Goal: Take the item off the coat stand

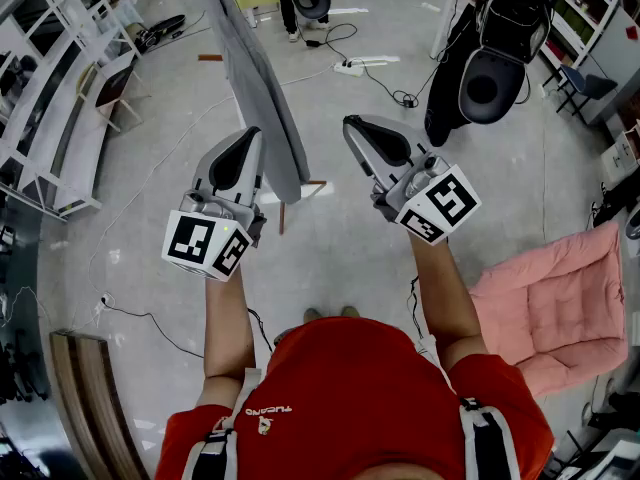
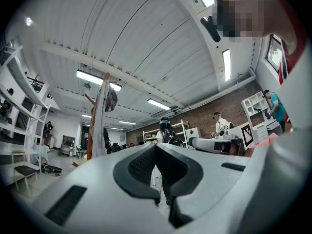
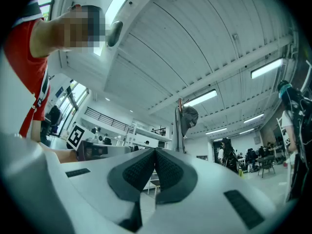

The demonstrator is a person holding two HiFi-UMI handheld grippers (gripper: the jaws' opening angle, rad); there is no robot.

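A coat stand with a long grey garment [image 1: 262, 88] draped on it rises just ahead of me, its wooden feet [image 1: 283, 215] on the floor between my two grippers. In the left gripper view the stand [image 2: 99, 126] carries a dark grey cap [image 2: 111, 100] near its top. The same cap [image 3: 189, 117] hangs on the stand [image 3: 178, 130] in the right gripper view. My left gripper [image 1: 251, 136] is shut and holds nothing, left of the garment. On the other side, my right gripper [image 1: 352, 124] is shut and holds nothing. Neither touches the stand.
A pink cushioned seat [image 1: 560, 303] is at the right. Black bags [image 1: 497, 53] hang on another stand at the back right. White shelving [image 1: 50, 118] lines the left. Cables and a power strip [image 1: 352, 66] lie on the floor ahead. People [image 2: 165, 130] stand farther off.
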